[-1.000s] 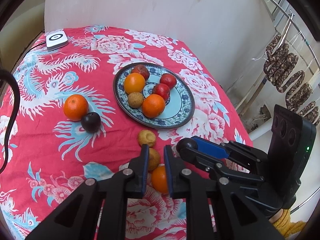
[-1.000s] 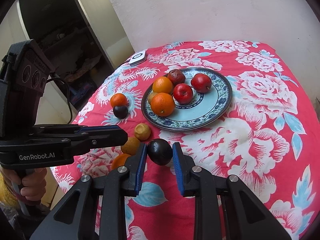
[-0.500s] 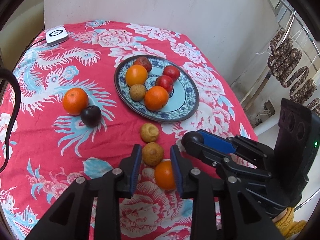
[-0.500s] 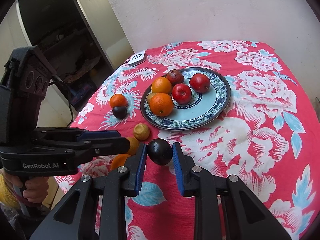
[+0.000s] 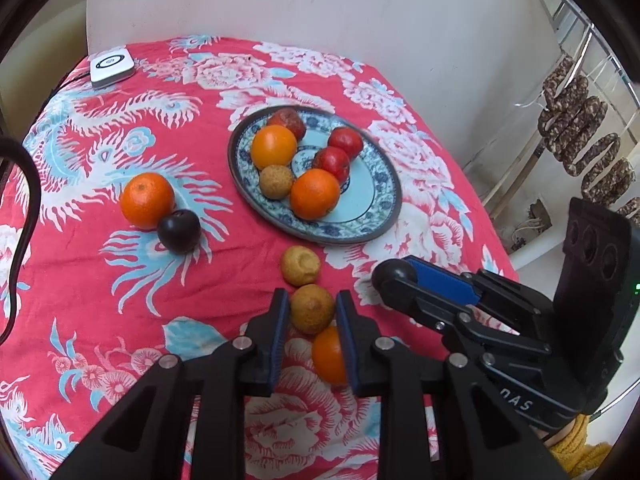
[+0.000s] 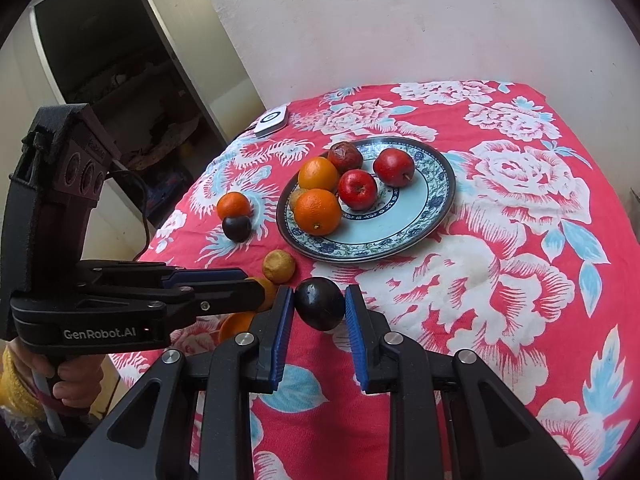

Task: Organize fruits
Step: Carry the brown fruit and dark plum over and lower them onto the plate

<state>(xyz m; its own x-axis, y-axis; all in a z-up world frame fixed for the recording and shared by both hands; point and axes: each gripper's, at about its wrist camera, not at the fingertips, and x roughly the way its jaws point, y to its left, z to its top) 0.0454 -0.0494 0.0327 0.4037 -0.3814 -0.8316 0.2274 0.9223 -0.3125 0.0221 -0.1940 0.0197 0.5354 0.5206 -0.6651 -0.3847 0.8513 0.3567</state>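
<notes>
My left gripper (image 5: 311, 300) is closing its jaws on a brownish round fruit (image 5: 312, 312) on the red floral cloth, and both blue pads touch its sides. A small orange (image 5: 328, 354) lies just behind it, and a yellowish fruit (image 5: 300, 265) just ahead. My right gripper (image 6: 320, 300) is shut on a dark plum (image 6: 320, 308), close beside the left one. The blue-patterned plate (image 5: 380, 216) holds two oranges, apples and a small brown fruit. An orange (image 5: 147, 200) and a second dark plum (image 5: 179, 231) touch each other on the cloth left of the plate.
A white device (image 5: 111, 65) sits at the far left corner of the table. A black cable (image 5: 24, 184) hangs along the left edge. Dried sausages (image 5: 580, 140) hang on a rack beyond the table's right edge. A wall stands behind the table.
The left gripper was shut and empty over the brownish fruit; it opened, came around the fruit and closed on it. The right gripper kept still with its plum.
</notes>
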